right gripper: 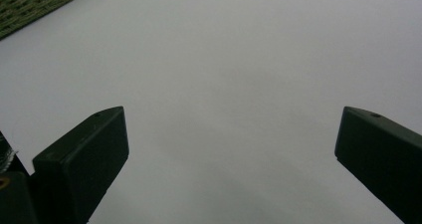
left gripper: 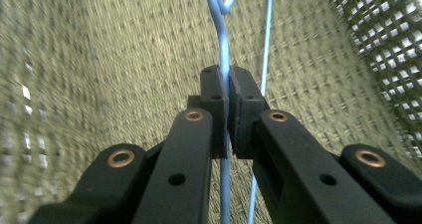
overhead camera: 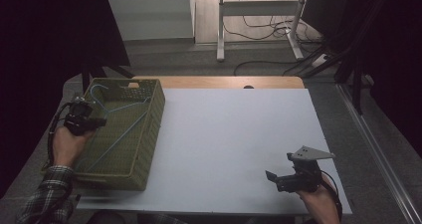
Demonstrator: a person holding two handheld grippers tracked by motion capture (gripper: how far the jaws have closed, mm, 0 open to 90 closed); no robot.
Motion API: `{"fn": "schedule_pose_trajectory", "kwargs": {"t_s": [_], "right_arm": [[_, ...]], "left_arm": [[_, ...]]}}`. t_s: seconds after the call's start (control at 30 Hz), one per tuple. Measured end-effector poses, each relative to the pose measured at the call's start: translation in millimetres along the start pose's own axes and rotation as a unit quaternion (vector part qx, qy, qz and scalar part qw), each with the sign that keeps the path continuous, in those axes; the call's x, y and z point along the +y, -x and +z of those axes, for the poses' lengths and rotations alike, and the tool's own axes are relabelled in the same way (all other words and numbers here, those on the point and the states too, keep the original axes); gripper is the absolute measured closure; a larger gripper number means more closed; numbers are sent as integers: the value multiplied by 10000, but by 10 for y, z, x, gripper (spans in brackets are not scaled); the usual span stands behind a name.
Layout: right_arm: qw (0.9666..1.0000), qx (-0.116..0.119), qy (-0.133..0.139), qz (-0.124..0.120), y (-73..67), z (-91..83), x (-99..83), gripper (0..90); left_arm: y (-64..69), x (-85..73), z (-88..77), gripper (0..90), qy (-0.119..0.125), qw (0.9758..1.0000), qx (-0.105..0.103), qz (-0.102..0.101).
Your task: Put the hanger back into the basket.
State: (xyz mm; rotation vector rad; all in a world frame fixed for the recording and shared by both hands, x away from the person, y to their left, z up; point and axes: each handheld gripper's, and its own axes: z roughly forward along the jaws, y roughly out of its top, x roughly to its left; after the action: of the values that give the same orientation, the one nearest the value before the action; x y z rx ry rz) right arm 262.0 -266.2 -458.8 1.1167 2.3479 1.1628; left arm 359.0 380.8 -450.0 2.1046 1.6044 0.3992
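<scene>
Currently the left gripper has its jaws clamped together on the blue wire of a hanger; the wire runs up between the pads and on past them toward the twisted neck at the top of the left gripper view. A second blue strand of the hanger runs just beside the jaws on their right. Behind it all: basket weave, with the open lattice wall at upper right.

High view: left gripper sits over the basket's left side, hand outside the rim at its near-left. The hanger lies inside the basket, hook toward the far-left corner, long wire slanting toward the near side.

Right gripper: jaws wide apart, nothing between them, aimed at bare white table. In the high view it is well apart from the basket, near the table's near-right corner, grey plate on top.
</scene>
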Motion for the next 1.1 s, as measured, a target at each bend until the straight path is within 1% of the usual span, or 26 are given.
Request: {"fn": "schedule_pose_trajectory", "kwargs": {"t_s": [0.03, 0.07, 0.1, 0.13, 0.17, 0.2, 0.23, 0.27, 0.3, 0.33, 0.37, 0.43, 0.5, 0.53, 0.57, 0.63, 0.67, 0.7, 0.73, 0.77, 0.83, 0.87, 0.9, 0.93, 0.97, 1.1], "right_arm": [[10000, 0, 0, 0, 0, 0, 0, 1], [10000, -20, -21, 12, 7, 4, -8, 1], [10000, -20, -21, 12, 7, 4, -8, 1], [10000, -24, -27, 7, 10, 5, -11, 1], [10000, -35, -32, -9, 14, 7, -13, 1], [10000, -49, -30, -20, 15, 5, -14, 1], [10000, -49, -30, -20, 15, 5, -14, 1], [10000, -54, -21, -29, 16, 2, -13, 1], [10000, -54, -21, -29, 16, 2, -13, 1], [10000, -58, -21, -35, 16, 0, -12, 1], [10000, -67, -21, -55, 16, -3, -11, 1], [9999, -82, -36, -63, 18, -7, -11, 1], [9999, -86, -43, -57, 18, -11, -9, 2], [10000, -68, -36, -50, 21, -17, -8, 1], [10000, -68, -36, -50, 21, -17, -8, 1], [10000, -63, -12, -35, 27, -21, -9, 1], [10000, -61, -8, -25, 30, -24, -9, 1], [10000, -60, 1, -22, 32, -28, -8, 2], [10000, -65, 12, -31, 33, -33, -6, 1], [10000, -65, 12, -31, 33, -33, -6, 1], [10000, -64, 11, -36, 30, -36, -4, 1], [10000, -63, 5, -48, 29, -38, -4, 1], [10000, -63, 4, -54, 27, -42, -2, 1], [10000, -57, 16, -62, 26, -48, 0, 1], [10000, -57, 16, -62, 26, -48, 0, 1], [9999, -74, 44, -69, 28, -70, 6, 1]], "left_arm": [[0, 0, 0, 871, 0, 10000, 0, 0], [-18, -32, 52, 865, -40, 9999, 57, -76], [-18, -32, 52, 860, -40, 9999, 57, -76], [-26, -46, 64, 860, -11, 9999, 64, -118], [-25, -51, 47, 830, 81, 9999, 98, -117], [-18, -43, -20, 716, 237, 9995, 113, -146], [-18, -43, -20, 703, 237, 9995, 113, -146], [-1, -34, -79, 642, 361, 9993, 71, -113], [16, -27, -118, 642, 443, 9990, 71, -84], [55, -16, -183, 596, 590, 9983, 20, -23], [92, -9, -234, 527, 701, 9975, -57, 30], [172, -1, -317, 431, 900, 9954, -307, 133], [259, 1, -382, 368, 1017, 9925, -637, 250], [307, 3, -413, 316, 1064, 9913, -712, 308], [355, 4, -446, 316, 1120, 9897, -808, 377], [453, 3, -507, 264, 1250, 9851, -1093, 453], [529, 0, -550, 245, 1342, 9825, -1176, 530], [577, -3, -576, 224, 1400, 9809, -1214, 590], [655, -5, -614, 182, 1452, 9784, -1315, 660], [703, -8, -637, 182, 1478, 9772, -1361, 691], [832, -26, -691, 175, 1589, 9730, -1446, 848], [908, -38, -714, 174, 1619, 9706, -1534, 911], [954, -47, -726, 158, 1649, 9693, -1570, 932], [1014, -61, -739, 135, 1706, 9670, -1622, 973], [1072, -74, -746, 135, 1738, 9646, -1696, 1026], [1279, -139, -730, 87, 1823, 9598, -1813, 1127]]}}
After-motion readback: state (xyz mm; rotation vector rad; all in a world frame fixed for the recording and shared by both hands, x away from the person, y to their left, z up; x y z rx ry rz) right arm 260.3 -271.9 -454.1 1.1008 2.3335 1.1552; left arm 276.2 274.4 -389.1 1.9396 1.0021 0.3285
